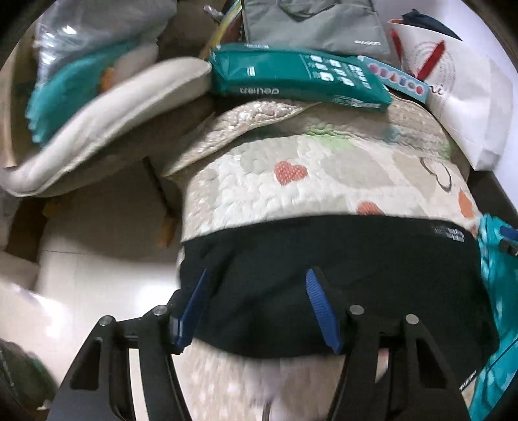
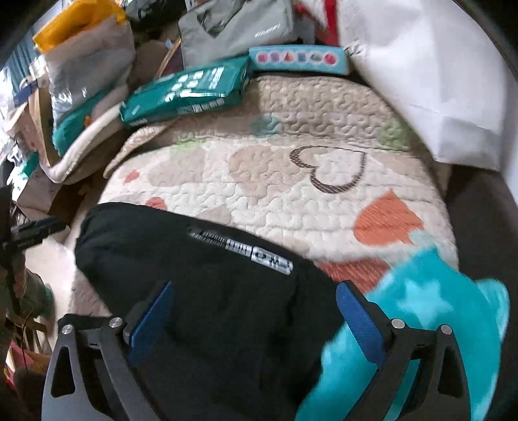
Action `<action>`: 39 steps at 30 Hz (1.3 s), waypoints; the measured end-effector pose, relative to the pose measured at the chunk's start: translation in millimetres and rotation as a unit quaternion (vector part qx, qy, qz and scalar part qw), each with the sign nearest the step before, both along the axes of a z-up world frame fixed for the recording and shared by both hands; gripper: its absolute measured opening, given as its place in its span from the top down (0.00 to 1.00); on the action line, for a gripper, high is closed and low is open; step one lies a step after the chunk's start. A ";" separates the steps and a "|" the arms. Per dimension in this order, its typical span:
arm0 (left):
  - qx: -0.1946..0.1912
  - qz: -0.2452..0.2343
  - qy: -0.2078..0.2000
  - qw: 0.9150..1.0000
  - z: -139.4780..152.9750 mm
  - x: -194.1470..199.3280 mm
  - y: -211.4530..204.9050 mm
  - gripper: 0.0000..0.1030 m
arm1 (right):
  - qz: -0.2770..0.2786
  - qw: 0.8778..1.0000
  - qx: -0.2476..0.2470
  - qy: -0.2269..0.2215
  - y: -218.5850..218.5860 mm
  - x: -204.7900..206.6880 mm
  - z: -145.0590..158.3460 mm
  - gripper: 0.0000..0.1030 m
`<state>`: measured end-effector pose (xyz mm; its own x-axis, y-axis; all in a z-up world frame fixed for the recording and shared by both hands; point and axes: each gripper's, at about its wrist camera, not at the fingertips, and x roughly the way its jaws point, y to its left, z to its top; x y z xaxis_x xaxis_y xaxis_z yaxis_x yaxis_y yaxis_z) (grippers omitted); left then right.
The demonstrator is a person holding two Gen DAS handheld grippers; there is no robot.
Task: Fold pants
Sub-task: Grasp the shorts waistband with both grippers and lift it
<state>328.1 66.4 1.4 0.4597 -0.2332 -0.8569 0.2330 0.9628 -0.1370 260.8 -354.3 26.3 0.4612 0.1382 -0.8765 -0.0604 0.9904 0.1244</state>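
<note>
The black pants (image 1: 323, 278) lie folded into a broad band across the near part of a quilt (image 1: 291, 194) printed with hearts, their white label (image 2: 255, 252) showing along the far edge. The left tongs (image 1: 259, 311) stand wide apart above the near edge of the pants, blue pads (image 1: 320, 311) clear of the cloth as far as the blur lets one judge, holding nothing. The right tongs (image 2: 255, 320) are likewise spread wide over the pants' right end, gripping nothing; the right pad (image 2: 359, 324) sits just beside a teal star-patterned cloth (image 2: 421, 311) that lies against the pants on that side. At the far end of the quilt rest a green pack (image 1: 291, 77) and a light-blue box (image 2: 298, 60) with coloured shapes, a grey bag (image 1: 310, 26) behind them. A white bag (image 2: 430, 81) leans at the far right, and a cream cushion (image 1: 106, 123) hangs off the left, over a pale floor (image 1: 106, 259). Both views are blurred.
</note>
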 end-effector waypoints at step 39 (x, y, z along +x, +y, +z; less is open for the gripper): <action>0.070 -0.154 -0.065 0.983 2.1 -41.0 -12.8 0.94 | 0.100 0.993 -0.059 0.025 68.2 -6.2 -16.2 0.93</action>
<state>287.2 53.5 3.5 0.4931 -0.2616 -0.8297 0.5231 0.8512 0.0425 254.7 -286.1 10.1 0.3899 0.1173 -0.9134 -0.2536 0.9672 0.0159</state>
